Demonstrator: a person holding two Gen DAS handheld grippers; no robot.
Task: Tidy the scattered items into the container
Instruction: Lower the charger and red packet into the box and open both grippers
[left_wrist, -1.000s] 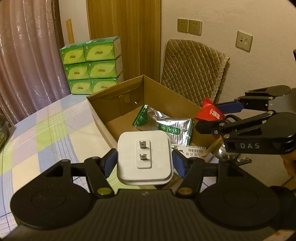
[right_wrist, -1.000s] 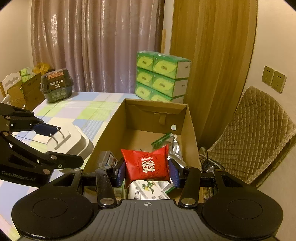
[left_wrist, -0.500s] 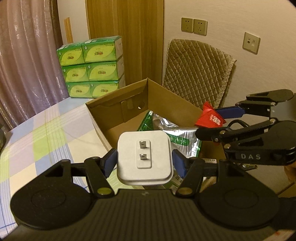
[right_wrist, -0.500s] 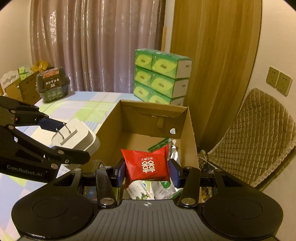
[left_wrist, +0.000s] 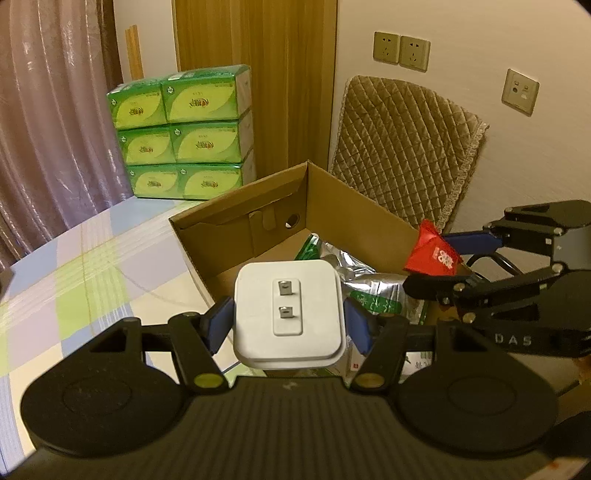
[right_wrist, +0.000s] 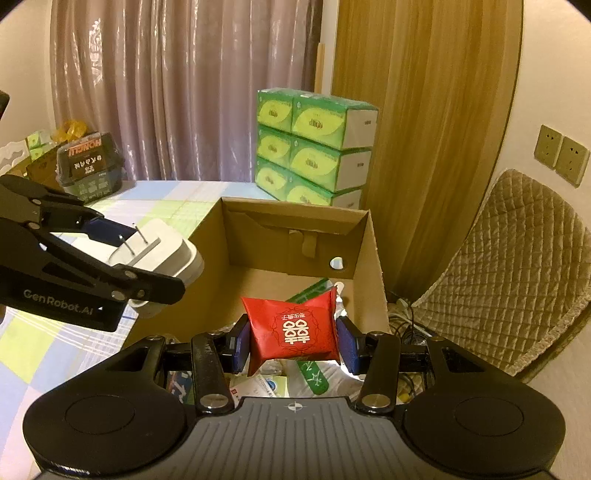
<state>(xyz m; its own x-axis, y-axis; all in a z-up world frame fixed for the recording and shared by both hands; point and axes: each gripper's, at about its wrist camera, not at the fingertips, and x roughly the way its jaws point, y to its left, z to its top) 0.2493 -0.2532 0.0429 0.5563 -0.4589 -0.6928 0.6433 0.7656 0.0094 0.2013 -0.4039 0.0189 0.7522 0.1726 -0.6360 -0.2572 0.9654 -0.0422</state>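
The cardboard box (right_wrist: 373, 258) is sitting open on the checked tablecloth (left_wrist: 92, 266), its long axis running away from both cameras, already holding a silver foil pouch (left_wrist: 369, 280) and paper packets. The left gripper (left_wrist: 288, 325) is clamping a white square plug adapter (left_wrist: 288, 314) between its blue pads, jaws spread to the adapter's width, two metal prongs facing up; it is hanging over the box's near left rim. The right gripper (right_wrist: 293, 339) is pinching a red pillow-shaped packet (right_wrist: 293, 328) with white double-happiness print, flat face toward the camera, above the box interior.
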